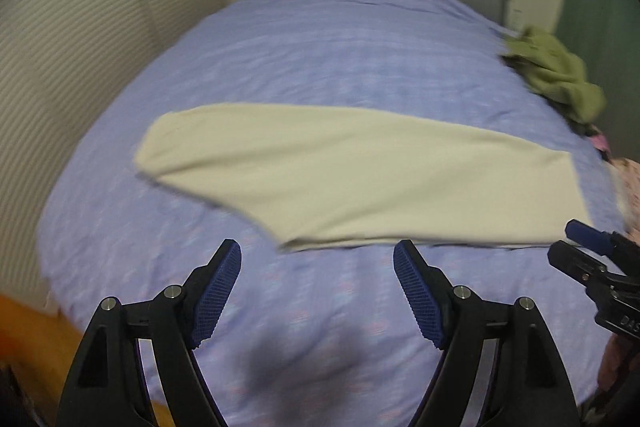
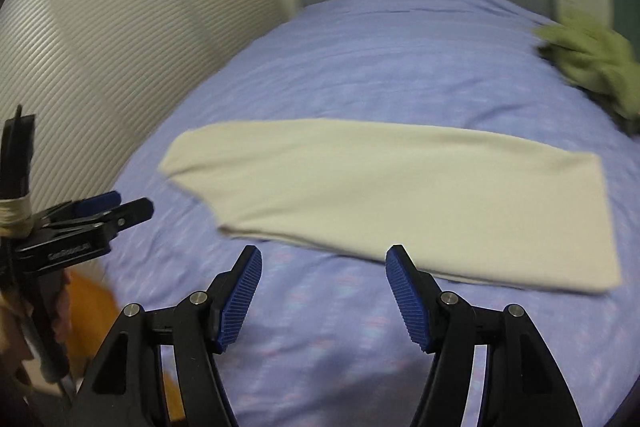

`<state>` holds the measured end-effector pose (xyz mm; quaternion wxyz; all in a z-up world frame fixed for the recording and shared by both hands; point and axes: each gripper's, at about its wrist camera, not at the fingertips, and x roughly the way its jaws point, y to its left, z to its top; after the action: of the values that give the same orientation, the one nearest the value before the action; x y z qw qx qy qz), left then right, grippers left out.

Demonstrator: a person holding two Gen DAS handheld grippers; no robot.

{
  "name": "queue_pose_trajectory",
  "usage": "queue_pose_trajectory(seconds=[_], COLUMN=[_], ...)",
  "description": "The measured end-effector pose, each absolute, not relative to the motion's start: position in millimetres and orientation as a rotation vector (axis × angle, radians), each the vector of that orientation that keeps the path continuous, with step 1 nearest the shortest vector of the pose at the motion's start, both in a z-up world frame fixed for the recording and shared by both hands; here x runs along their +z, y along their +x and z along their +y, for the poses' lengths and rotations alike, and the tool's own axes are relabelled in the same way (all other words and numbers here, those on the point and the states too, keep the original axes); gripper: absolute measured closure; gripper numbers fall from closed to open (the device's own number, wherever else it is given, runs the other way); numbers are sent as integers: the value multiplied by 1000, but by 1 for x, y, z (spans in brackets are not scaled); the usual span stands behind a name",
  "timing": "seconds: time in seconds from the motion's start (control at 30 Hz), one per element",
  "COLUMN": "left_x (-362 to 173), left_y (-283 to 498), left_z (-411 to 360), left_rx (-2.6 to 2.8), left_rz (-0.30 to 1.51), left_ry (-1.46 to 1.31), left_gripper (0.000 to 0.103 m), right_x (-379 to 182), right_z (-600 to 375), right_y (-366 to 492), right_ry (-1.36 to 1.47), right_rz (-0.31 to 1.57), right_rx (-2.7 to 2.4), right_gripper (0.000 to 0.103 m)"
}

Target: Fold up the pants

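Here, cream pants (image 1: 360,179) lie flat across the blue bedspread (image 1: 320,59), legs stacked, ahead of both tools.
Left gripper (image 1: 317,293) and right gripper (image 2: 323,297) hover with fingers spread, holding nothing. The cloth looks soft, light and limp; pinching the two near corners of an end should suit. Lettering on the clamps is too blurred to read.

Cream pants (image 1: 352,179), folded lengthwise into one long tapered strip, flat across the bed
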<state>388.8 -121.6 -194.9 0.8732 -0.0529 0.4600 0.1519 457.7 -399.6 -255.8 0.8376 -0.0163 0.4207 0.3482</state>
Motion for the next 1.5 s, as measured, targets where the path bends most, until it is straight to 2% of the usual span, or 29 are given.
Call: queue_pose_trajectory(seconds=[0.33, 0.57, 0.87, 1.1, 1.17, 1.4, 1.5], left_x=[-259, -312, -335, -335, -335, -333, -324], left_y=[364, 362, 359, 359, 358, 353, 351], left_z=[-21, 21, 52, 61, 63, 88, 106], left_rx=[398, 383, 397, 411, 418, 460, 479], left_rz=[1015, 1038, 1051, 1040, 1041, 1069, 1062], left_ry=[-110, -150, -206, -212, -215, -268, -299], left_gripper=[23, 23, 23, 23, 23, 23, 23], right_x=[-312, -379, -428, -421, -422, -431, -420], right_z=[-258, -194, -145, -136, -129, -123, -122], right_y=[433, 443, 466, 469, 468, 455, 453], right_ry=[-57, -44, -74, -131, -179, -267, -256], right_rz=[925, 984, 1039, 965, 954, 1018, 1133], right_rx=[957, 954, 902, 862, 831, 796, 786], right_gripper=[41, 56, 62, 65, 94, 93, 84])
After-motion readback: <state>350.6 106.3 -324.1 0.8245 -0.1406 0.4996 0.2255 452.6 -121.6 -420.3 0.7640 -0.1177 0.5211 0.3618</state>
